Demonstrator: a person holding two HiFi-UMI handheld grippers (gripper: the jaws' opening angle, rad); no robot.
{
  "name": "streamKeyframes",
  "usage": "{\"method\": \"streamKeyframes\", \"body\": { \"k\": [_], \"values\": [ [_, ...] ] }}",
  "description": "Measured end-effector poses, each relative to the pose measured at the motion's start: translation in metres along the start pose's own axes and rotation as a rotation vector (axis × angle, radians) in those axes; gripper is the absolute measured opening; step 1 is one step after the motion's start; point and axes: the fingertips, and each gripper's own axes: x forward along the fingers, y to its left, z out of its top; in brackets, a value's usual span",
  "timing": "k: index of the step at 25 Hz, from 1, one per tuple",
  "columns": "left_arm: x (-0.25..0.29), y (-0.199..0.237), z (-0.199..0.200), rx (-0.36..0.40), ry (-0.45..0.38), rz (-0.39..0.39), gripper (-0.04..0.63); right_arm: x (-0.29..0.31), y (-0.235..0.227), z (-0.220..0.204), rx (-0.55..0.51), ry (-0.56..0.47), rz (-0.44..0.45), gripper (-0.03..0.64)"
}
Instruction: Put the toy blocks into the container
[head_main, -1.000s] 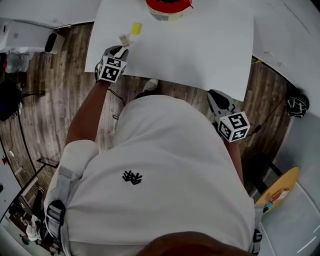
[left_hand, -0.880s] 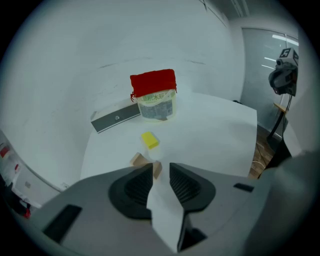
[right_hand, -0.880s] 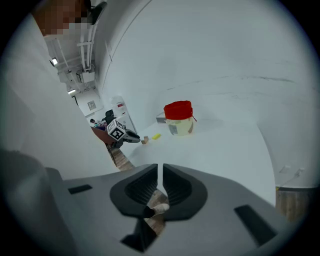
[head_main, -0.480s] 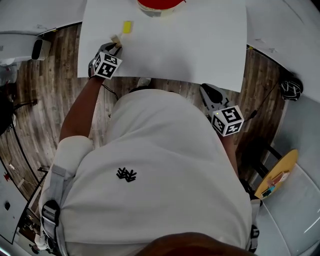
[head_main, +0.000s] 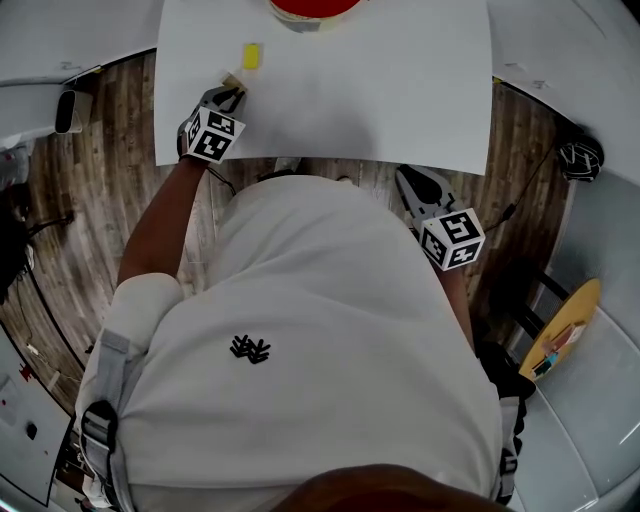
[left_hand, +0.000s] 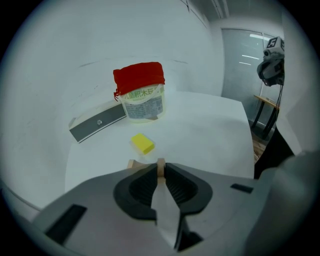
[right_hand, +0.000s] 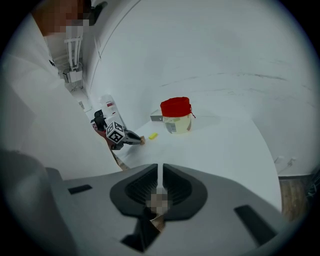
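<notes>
Block of wood (left_hand: 160, 164) pinched in just-closing jaws of left hand-held gripper (left_hand: 160, 170), yellow block (left_hand: 143, 143) beyond.

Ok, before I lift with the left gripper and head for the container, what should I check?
1. Grip: ok. The left gripper's jaws have just been closing and now press on the wooden block.
2. Only one block caught: ok. The yellow block lies apart, ahead of the jaws.
3. Way to the container: ok. Only the yellow block lies on the table between.
4. Container mouth open: cannot tell. Red cloth wraps its top.
5. Right gripper out of the way: ok. Its jaws are together, empty, and held back from the table's near edge.
</notes>
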Motion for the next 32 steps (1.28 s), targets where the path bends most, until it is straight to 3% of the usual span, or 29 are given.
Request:
{"method": "streamKeyframes", "body": {
  "k": [7,14,23,28,32],
  "values": [
    [-0.02,0.002,0.023,0.031,-0.047,-0.068,0.055,0.019,0.015,0.009,0.011,-0.009,-0.009,0.034],
    [-0.061,0.006,0.077,0.057,-0.134,-0.161,0.055,0.033,0.023,0.01,0.054,-0.031,-0.037,0.034],
    [-0.104,0.024,0.182,0.174,-0.29,-0.277,0.055,0.036,0.03,0.009,0.104,-0.066,-0.095,0.033],
    [-0.091,0.033,0.232,0.274,-0.324,-0.295,0.055,0.033,0.029,0.004,0.137,-0.064,-0.126,0.032],
    [-0.074,0.038,0.258,0.309,-0.333,-0.304,0.055,0.028,0.035,0.004,0.151,-0.068,-0.146,0.032]
  ]
}}
